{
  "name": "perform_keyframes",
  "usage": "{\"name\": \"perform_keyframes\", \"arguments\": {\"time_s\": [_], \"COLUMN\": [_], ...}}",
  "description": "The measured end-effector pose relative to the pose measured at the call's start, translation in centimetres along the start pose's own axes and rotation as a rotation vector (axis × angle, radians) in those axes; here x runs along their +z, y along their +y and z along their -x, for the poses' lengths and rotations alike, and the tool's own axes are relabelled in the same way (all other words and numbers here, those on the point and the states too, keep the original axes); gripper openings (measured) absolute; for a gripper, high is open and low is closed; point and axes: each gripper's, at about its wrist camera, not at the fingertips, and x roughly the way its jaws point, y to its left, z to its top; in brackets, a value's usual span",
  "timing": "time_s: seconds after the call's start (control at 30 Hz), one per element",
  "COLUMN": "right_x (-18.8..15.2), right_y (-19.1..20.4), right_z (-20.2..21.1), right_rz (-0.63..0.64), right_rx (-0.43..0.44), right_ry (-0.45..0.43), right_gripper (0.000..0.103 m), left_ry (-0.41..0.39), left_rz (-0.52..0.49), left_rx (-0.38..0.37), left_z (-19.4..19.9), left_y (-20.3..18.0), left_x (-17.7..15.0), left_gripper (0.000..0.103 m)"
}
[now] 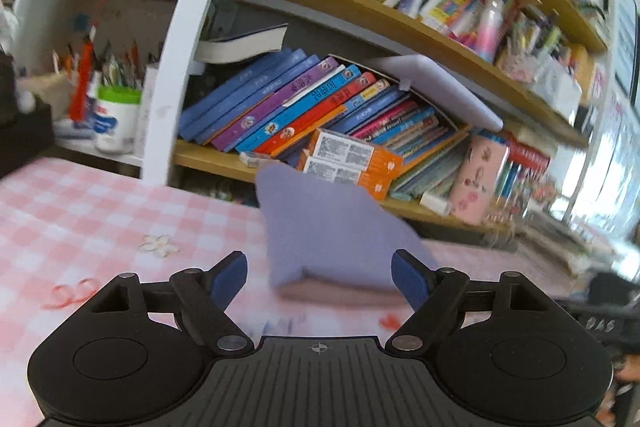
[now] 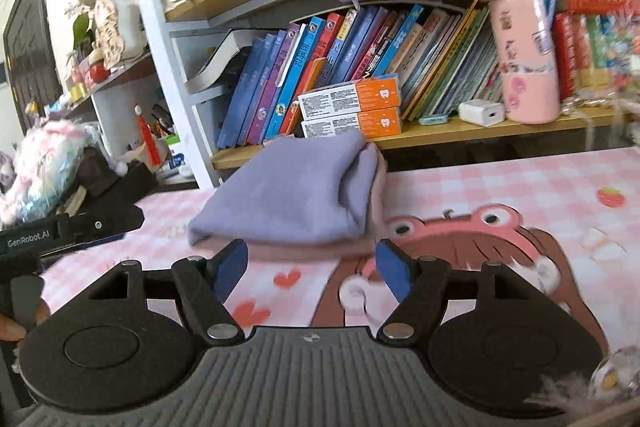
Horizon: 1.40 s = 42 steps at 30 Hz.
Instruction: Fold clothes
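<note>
The bench (image 2: 500, 183), covered by a pink checked mat, fills the lower frame below the bookshelf (image 2: 400, 135). At its centre the folded purple garment (image 2: 288, 199) is seen; it is judged soft and light, best taken at its thick folded edge. Both the left gripper (image 1: 320, 277) and right gripper (image 2: 312, 269) are released, nothing being held between the fingers.

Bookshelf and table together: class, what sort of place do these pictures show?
Probably a child's study corner at home: a bookshelf crammed with children's books, a pen pot, and a pink checked cartoon table mat under folded lilac clothing.
</note>
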Motion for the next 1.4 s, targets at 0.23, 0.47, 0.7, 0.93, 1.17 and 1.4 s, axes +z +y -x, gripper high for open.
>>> {"name": "perform_keyframes", "arguments": {"time_s": [0.23, 0.47, 0.7, 0.93, 1.17, 1.4], "right_x": [-3.3, -4.5, -5.2, -5.4, -5.4, -5.4], "right_y": [2.6, 3.4, 4.3, 4.8, 4.8, 4.5], "right_z": [4.6, 6.9, 7.8, 7.6, 7.4, 7.0], "right_rz": [0.164, 0.200, 0.228, 0.258, 0.260, 0.245], "right_rx": [-0.162, -0.213, -0.244, -0.277, -0.291, -0.312], "right_ry": [-0.044, -0.063, -0.066, -0.057, -0.044, -0.026], "right_gripper": [0.073, 0.077, 0.081, 0.092, 0.102, 0.103], "left_ry": [-0.012, -0.022, -0.019, -0.008, 0.028, 0.035], "left_rz": [-0.081, -0.175, -0.195, -0.217, -0.249, -0.259], "left_rx": [0.110, 0.191, 0.219, 0.232, 0.237, 0.258], "left_z": [3.6, 5.2, 6.0, 5.9, 5.3, 5.2], "left_y": [-2.1, -3.9, -4.3, -4.6, -5.0, -5.3], "left_x": [-1.9, -3.4, -4.1, -4.3, -4.3, -4.4], "left_gripper": [0.089, 0.093, 0.096, 0.101, 0.103, 0.103]}}
